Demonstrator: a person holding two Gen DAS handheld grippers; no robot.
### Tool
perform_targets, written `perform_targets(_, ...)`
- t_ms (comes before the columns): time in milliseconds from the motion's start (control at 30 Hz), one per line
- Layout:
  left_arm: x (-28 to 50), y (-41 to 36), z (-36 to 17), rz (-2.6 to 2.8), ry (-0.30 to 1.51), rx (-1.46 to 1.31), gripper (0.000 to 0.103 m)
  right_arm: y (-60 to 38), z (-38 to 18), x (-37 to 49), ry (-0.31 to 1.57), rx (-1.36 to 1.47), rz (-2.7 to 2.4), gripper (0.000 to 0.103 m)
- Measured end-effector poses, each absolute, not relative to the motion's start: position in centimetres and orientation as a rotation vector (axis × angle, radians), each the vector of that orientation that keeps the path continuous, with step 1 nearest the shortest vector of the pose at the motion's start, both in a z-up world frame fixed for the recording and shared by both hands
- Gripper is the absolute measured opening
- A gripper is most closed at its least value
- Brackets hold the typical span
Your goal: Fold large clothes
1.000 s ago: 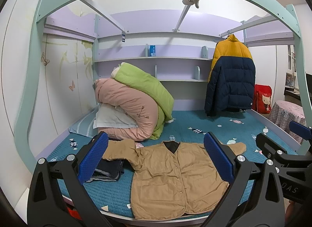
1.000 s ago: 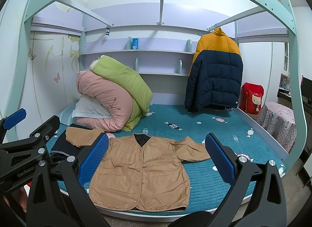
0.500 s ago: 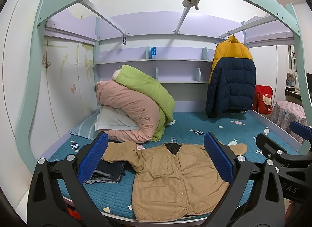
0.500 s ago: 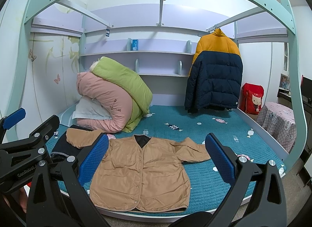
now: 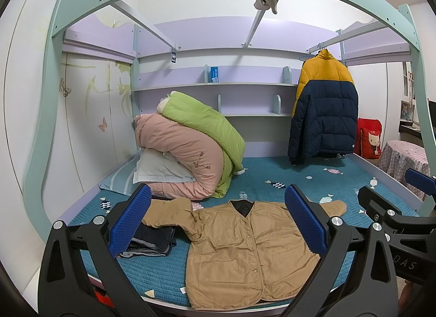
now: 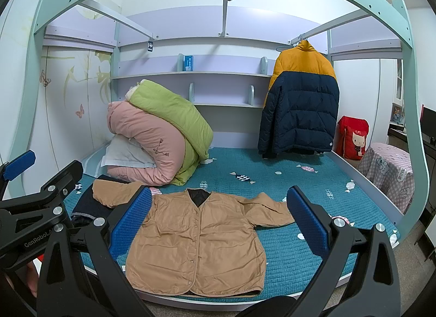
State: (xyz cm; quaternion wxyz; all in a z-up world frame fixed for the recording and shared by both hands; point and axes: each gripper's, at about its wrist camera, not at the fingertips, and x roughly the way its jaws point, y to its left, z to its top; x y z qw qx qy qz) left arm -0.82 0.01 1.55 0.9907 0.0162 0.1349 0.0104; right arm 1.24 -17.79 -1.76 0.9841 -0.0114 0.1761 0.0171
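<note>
We see the tan jacket (image 5: 239, 246) spread flat, front up and buttoned, at the near edge of the bed (image 5: 272, 180); one sleeve lies over a stack of folded dark clothes (image 5: 152, 240) beside it; the other sleeve (image 6: 269, 208), partly hidden by a finger in the left view, shows whole in the right view. Our left tongs (image 5: 218, 224) hang above the jacket, fingers spread wide, gripping nothing; our right tongs (image 6: 218, 224) stand likewise wide apart and empty. Behind the jacket sit rolled pink and green quilts (image 5: 190, 148) on a pillow (image 5: 158, 169); a yellow and navy puffer coat (image 5: 324, 109) hangs at the far right. The left view catches the right tool's body at its right edge; the right view shows the left tool's body, and a checked cloth-covered stool (image 6: 389, 172) more fully.
</note>
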Motion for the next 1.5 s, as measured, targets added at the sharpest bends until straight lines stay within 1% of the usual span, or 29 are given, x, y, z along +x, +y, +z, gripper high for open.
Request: perform_targets(1500, -0.97, 0.30, 1.07, 0.021, 0.274, 0.038, 0.098, -17.93, -2.06, 1.36, 0.359, -0.017, 0.035, 0.096)
